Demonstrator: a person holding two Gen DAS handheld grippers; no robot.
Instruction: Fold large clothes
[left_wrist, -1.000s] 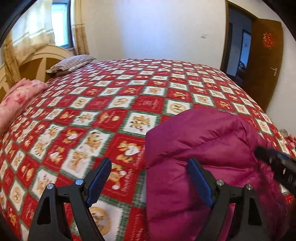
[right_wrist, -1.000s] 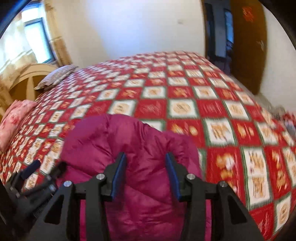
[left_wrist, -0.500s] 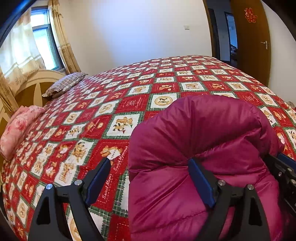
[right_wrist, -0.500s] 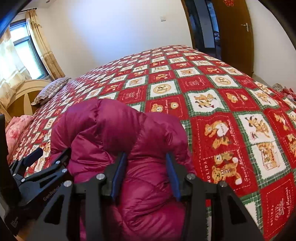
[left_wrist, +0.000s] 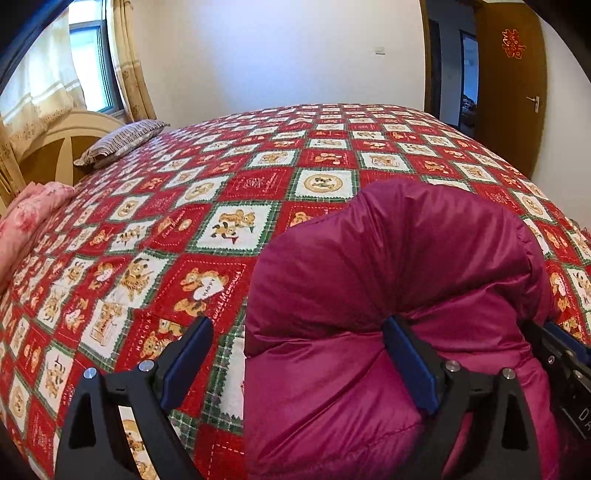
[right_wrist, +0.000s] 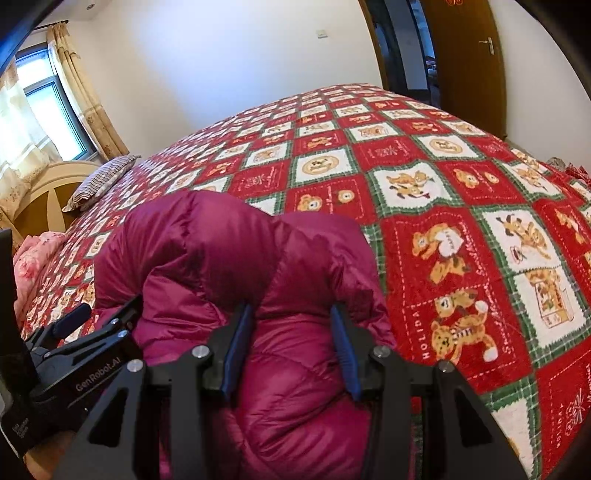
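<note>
A puffy magenta down jacket lies bunched and folded over at the near edge of the bed; it also shows in the right wrist view. My left gripper is open wide, its right finger pressed into the jacket, its left finger over the bedspread. My right gripper is partly open, with jacket fabric bulging between its blue pads; I cannot tell whether it pinches it. The left gripper shows at the left of the right wrist view.
The bed carries a red, white and green teddy-bear patchwork spread. A striped pillow and a pink quilt lie by the headboard at left. A brown door stands open at the far right.
The jacket's fold has risen and rolled toward me, now filling more of both views. Both grippers have moved in closer to it; the jaw gaps look unchanged.
</note>
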